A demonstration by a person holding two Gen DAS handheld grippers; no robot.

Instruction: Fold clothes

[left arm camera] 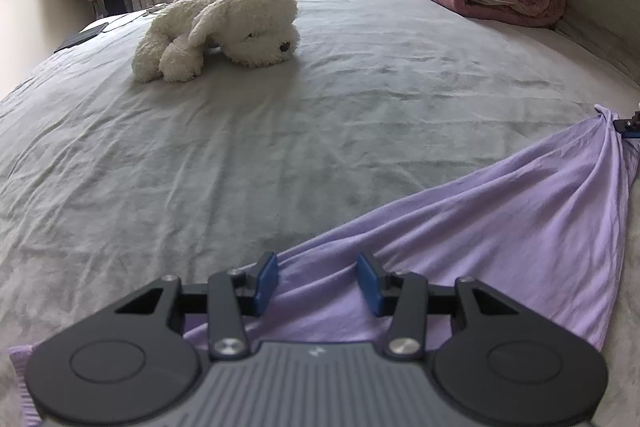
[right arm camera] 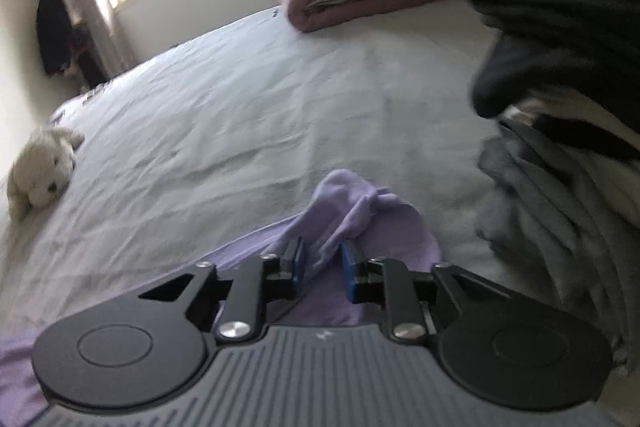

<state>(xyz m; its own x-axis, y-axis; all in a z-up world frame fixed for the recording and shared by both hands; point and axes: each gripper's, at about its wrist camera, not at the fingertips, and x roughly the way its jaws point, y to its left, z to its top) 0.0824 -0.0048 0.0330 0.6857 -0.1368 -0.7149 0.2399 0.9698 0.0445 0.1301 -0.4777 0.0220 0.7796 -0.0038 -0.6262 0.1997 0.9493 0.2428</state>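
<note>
Two grippers on thin lilac jersey garment (left arm camera: 500, 227) spread low-right on grey bedsheet (left arm camera: 280, 147). Step: picking up corners before fold. Right gripper (right arm camera: 323, 263) jaws nearly closed, pinching bunched lilac corner. Left gripper (left arm camera: 317, 281) jaws parted, fabric between pads, not clamped. Next: close left on hem, lift evenly. Right view only: heap of grey and black clothes (right arm camera: 560, 147). Left view only: stretched span of garment, white plush dog (left arm camera: 224, 27) large.

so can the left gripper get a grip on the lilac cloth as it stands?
Probably yes. The left gripper is open with the lilac cloth lying right between and below its fingers; nothing covers that part. The right gripper pinches another bunch.
</note>
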